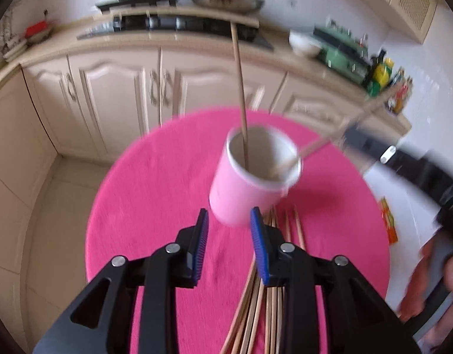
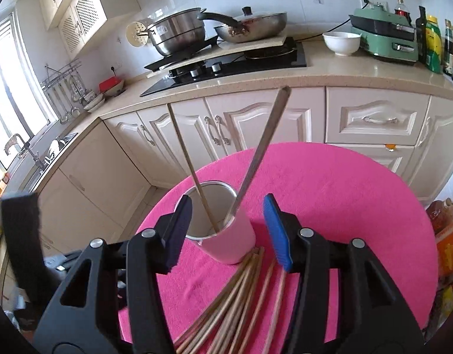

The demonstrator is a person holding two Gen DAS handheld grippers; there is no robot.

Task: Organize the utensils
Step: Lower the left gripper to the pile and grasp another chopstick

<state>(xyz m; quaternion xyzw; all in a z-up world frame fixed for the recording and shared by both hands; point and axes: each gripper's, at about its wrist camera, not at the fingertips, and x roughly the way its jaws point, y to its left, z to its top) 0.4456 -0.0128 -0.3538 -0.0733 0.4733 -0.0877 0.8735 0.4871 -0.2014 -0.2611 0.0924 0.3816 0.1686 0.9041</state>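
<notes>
thin wooden chopsticks [image 2: 241, 298] lie fanned in a loose bundle on the round pink tablecloth [image 2: 344, 194], their far tips touching the foot of the pink cup with a white inside [image 2: 229, 242]. two sticks already stand in that cup, one pale wooden chopstick [image 2: 191, 165] leaning left and one darker, greyer stick [image 2: 262, 147] leaning right against the rim.

these sticks look light, stiff and smooth, so i judge they will roll or slip if pinched near a tip; a grip around the middle, across the grain, should hold one steady. picking a single one out of the fan will be fiddly, since they overlap and lie flat on soft cloth.

the left gripper [image 1: 229, 242] is parted with nothing between its blue pads [image 1: 259, 244], hovering above the bundle just before the cup. the right gripper [image 2: 226, 233] is spread wide and empty too, framing the cup in its own view.

the cup seems light and could tip if nudged, and the leaning sticks stand in the way of a straight drop. behind are cream cabinets [image 2: 256, 118], a stove with a steel pot [image 2: 179, 32], and a white bowl [image 2: 341, 42].
</notes>
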